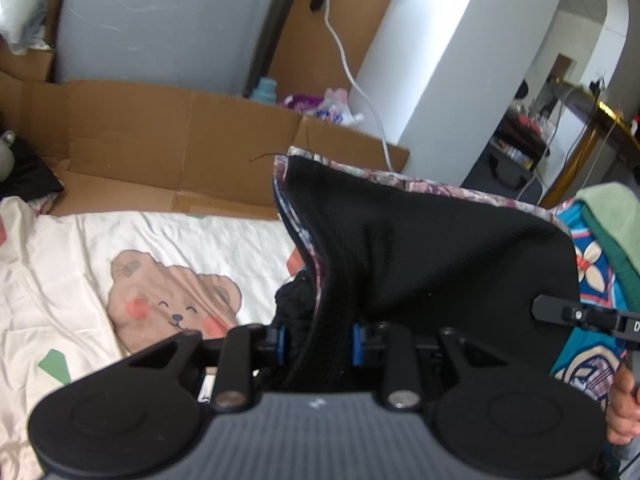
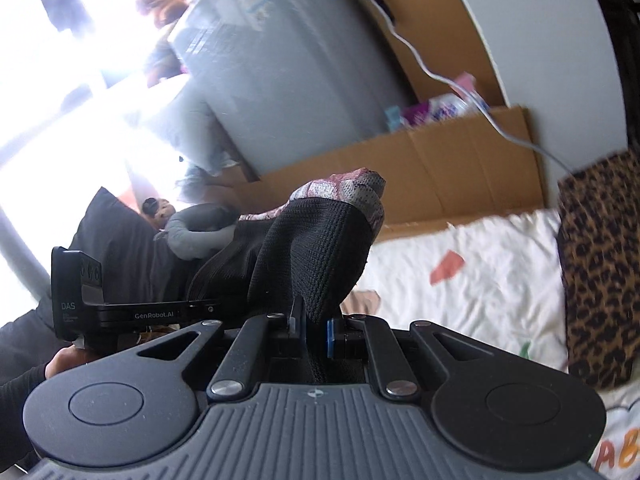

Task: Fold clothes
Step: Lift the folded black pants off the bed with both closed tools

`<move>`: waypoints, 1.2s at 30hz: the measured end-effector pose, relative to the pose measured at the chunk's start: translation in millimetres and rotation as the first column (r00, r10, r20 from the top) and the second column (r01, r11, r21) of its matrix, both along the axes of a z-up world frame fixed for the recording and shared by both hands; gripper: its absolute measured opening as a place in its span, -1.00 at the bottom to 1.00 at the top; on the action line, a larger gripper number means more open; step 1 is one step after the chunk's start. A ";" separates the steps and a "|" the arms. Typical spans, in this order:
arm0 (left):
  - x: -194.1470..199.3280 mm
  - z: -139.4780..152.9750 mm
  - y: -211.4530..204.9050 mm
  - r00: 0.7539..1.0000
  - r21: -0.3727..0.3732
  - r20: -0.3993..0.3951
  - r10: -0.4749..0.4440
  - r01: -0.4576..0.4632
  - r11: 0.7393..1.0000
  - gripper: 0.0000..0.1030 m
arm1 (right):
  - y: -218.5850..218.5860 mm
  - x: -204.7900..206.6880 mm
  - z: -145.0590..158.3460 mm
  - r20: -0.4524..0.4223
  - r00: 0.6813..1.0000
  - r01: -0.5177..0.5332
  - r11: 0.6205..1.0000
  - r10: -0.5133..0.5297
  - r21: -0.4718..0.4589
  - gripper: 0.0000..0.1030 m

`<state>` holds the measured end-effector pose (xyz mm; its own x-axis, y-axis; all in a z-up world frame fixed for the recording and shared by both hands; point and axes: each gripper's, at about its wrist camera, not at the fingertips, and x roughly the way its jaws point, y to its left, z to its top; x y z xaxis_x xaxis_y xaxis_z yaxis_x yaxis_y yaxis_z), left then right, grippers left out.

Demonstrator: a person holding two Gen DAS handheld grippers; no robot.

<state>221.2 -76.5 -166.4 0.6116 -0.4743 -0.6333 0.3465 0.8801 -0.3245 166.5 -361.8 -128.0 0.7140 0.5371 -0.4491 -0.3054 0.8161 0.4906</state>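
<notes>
Left wrist: black garment (image 1: 432, 248) pinched between left tongs (image 1: 320, 344)

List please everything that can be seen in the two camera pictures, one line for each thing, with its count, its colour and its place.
garment: one, black mesh lining with a floral purple-pink outer side, held up between both grippers over the bed
bed sheet: one, cream with a brown bear print, under the garment
cardboard: flattened brown sheets, behind the bed
cable: one, white, hanging along the wall
leopard-print cloth: one, brown and black, at the right of the bed
green cloth: one, on a blue patterned fabric at the right
left hand-held gripper: one, black with blue pads, shut on the garment
right hand-held gripper: one, black with blue pads, shut on the garment
</notes>
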 end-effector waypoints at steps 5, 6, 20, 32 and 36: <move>-11.0 24.1 6.8 0.999 -0.011 0.044 0.028 -0.027 1.000 -0.40 | 13.8 -4.2 24.3 0.048 0.999 -0.019 1.000 0.020 -0.012 -0.85; -13.2 28.8 8.0 0.998 -0.014 0.053 0.031 -0.030 0.999 -0.40 | 16.0 -5.0 28.6 0.056 0.998 -0.022 1.000 0.023 -0.015 -0.85; -37.7 68.6 25.6 0.992 -0.066 0.102 0.077 -0.071 0.995 -0.41 | 28.1 -2.7 73.6 0.143 0.988 -0.055 0.996 0.064 -0.063 -0.85; -47.3 74.7 27.9 0.989 -0.069 0.104 0.107 -0.100 0.993 -0.41 | 20.8 6.0 67.0 0.134 0.988 -0.072 0.995 0.080 -0.065 -0.85; -46.7 74.7 16.5 0.990 -0.072 0.110 0.091 -0.084 0.994 -0.41 | 7.9 2.1 65.2 0.140 0.988 -0.057 0.996 0.066 -0.071 -0.85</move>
<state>174.5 -60.0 -91.7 0.7184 -0.4546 -0.5266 0.3066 0.8864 -0.3468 168.6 -353.9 -62.8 0.7396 0.5542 -0.3819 -0.4184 0.8230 0.3841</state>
